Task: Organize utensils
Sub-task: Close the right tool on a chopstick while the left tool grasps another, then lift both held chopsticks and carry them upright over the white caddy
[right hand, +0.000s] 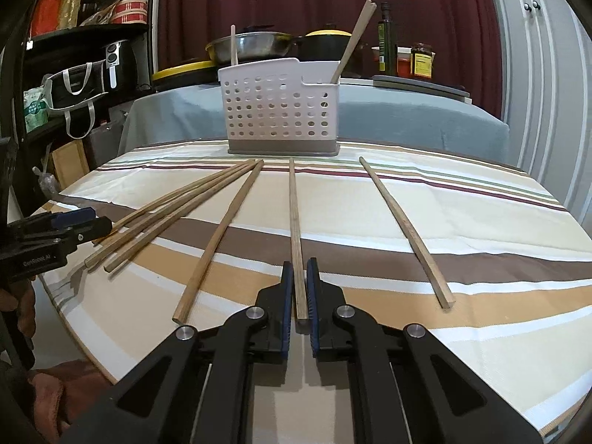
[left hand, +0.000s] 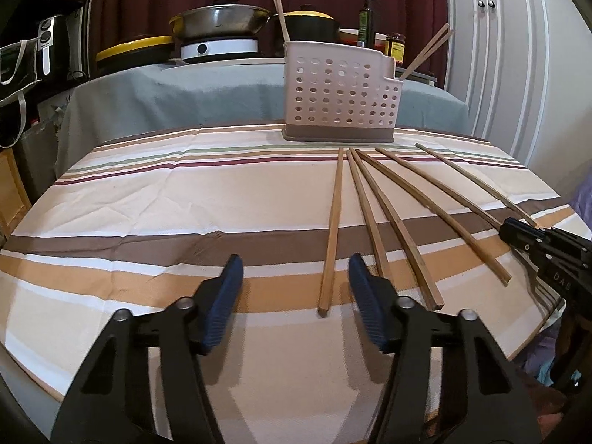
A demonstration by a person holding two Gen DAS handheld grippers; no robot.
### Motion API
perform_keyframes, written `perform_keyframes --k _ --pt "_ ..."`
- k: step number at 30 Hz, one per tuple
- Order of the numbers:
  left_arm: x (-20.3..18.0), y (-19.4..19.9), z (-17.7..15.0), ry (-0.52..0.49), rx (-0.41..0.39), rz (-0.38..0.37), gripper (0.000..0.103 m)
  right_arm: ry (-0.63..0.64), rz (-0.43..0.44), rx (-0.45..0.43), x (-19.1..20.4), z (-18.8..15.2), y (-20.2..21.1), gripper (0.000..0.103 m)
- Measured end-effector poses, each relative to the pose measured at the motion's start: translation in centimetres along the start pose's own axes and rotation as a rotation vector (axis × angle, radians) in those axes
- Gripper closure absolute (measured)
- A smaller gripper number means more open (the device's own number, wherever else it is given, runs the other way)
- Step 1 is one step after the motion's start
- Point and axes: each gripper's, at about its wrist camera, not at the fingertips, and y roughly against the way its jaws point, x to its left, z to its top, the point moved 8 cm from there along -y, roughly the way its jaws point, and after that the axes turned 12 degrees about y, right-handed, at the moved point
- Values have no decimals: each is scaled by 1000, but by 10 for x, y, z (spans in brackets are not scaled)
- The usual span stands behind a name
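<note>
Chopstick (right hand: 297,244): slim square wood | right gripper (right hand: 300,281) clamped | ribbed pads

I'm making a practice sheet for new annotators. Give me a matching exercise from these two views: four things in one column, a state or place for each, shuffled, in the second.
Things:
1. left gripper
2. right gripper
3. utensil caddy
4. olive oil bottle

States or places:
A. stands at the far edge of the striped cloth, chopsticks sticking up out of it
B. jaws wide apart, nothing between them
C. on the grey-covered surface behind
D. jaws closed around a chopstick lying on the cloth

Pairs: 1-B, 2-D, 3-A, 4-C
</note>
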Motion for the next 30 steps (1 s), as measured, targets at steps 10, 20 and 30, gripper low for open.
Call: perform_keyframes --k 10,20,30 --pt "-13 -5 -6 -49 -2 -44 90 -15 13 -15 -2 -1 1 95" --pt "-20 5 0 -67 -17 -75 97 -15 22 -28 -2 3 8 96" --pt "-24 38 34 -55 -102 -83 97 -39 -34 -110 -18 37 42 96"
